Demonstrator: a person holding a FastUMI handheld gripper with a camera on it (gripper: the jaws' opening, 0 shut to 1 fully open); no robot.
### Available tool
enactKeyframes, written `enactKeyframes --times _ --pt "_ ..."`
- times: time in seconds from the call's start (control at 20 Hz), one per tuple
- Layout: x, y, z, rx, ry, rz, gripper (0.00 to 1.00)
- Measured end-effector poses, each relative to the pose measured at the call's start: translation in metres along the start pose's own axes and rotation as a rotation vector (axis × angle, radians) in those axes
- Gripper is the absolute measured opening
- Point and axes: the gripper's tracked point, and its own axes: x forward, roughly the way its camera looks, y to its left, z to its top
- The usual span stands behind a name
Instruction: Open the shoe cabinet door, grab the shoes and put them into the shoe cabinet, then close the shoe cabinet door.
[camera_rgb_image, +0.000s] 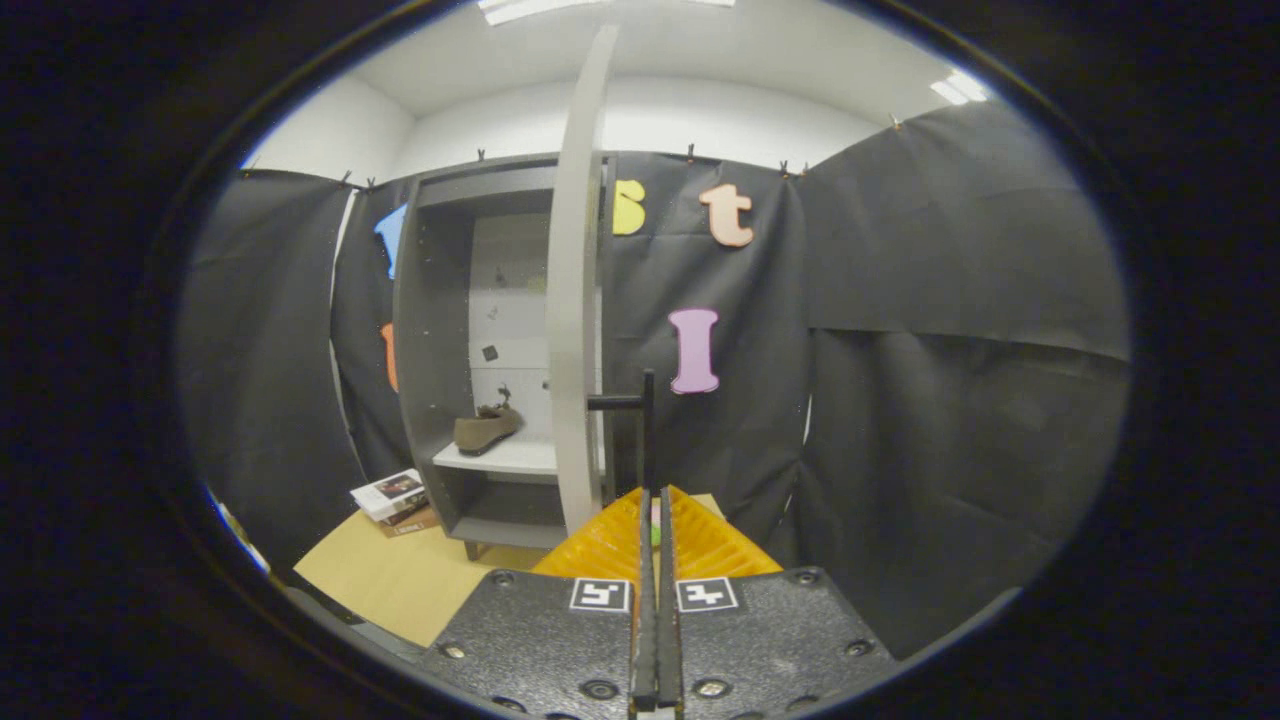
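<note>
The gripper (655, 520) is squeezing the door handle (645, 430); the door (575, 300) is standing open (shoe (487, 428) inside); pushing crooked, the fingers could be slipping off.

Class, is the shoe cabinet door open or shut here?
Open: the door stands edge-on, showing a shoe on the shelf inside.

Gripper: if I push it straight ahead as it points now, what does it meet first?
Probably the black bar handle on the open pale grey cabinet door. The shut gripper lines up with that handle just ahead, though depth is unclear.
</note>
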Motion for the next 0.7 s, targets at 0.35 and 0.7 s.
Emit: enactKeyframes --times 0.35,0.7 --pt "0.001 0.02 0.01 0.014 -0.061 0.028 0.33" --pt "0.006 0.044 0.002 -0.099 -0.035 0.174 0.79"
